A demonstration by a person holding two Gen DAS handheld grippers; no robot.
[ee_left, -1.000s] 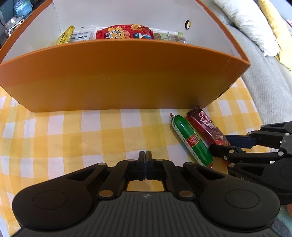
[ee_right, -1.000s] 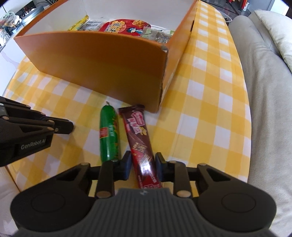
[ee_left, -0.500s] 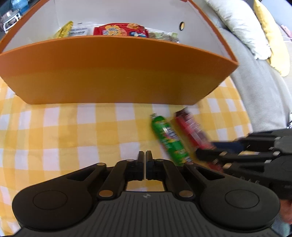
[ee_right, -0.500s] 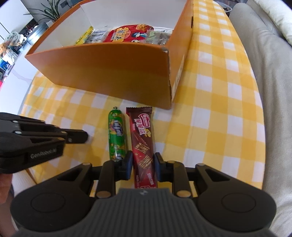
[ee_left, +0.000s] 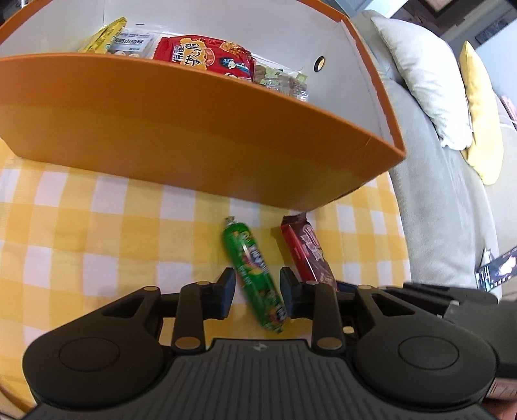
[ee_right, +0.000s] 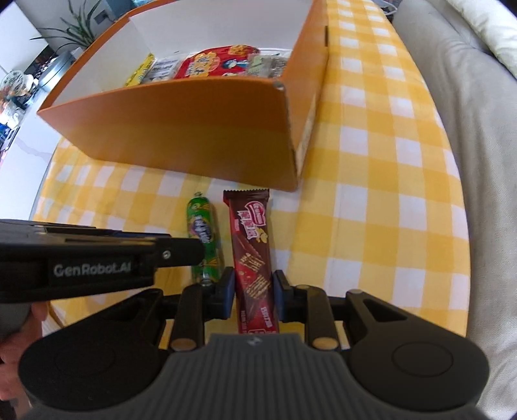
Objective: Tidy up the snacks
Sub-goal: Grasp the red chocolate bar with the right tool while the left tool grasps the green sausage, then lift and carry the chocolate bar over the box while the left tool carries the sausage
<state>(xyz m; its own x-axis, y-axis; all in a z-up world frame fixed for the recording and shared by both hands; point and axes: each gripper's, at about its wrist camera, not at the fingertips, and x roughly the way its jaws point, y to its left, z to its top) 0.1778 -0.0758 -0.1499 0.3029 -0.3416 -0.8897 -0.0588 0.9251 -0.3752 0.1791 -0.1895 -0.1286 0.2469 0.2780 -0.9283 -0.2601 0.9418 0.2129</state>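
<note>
A green sausage stick (ee_left: 248,261) and a brown wafer bar (ee_left: 307,252) lie side by side on the checked cloth, just before the orange box (ee_left: 194,135). My left gripper (ee_left: 257,292) straddles the sausage's near half; its jaws are opening and the pads do not press on it. In the right wrist view my right gripper (ee_right: 253,287) is shut on the wafer bar (ee_right: 250,239), which rests on the cloth. The sausage (ee_right: 202,223) sits left of it, partly behind the left gripper's fingers (ee_right: 181,252). The box (ee_right: 194,129) holds several snack packets, among them a red one (ee_left: 203,58).
The yellow-and-white checked cloth (ee_right: 371,194) covers the table. A grey sofa (ee_left: 436,194) runs along the right with a white cushion (ee_left: 420,80) and a yellow one (ee_left: 481,113). A plant (ee_right: 74,26) stands far left, beyond the box.
My left gripper has shifted right from bare cloth to over the green sausage, and its jaws have parted from shut. The right gripper stays closed on the wafer bar.
</note>
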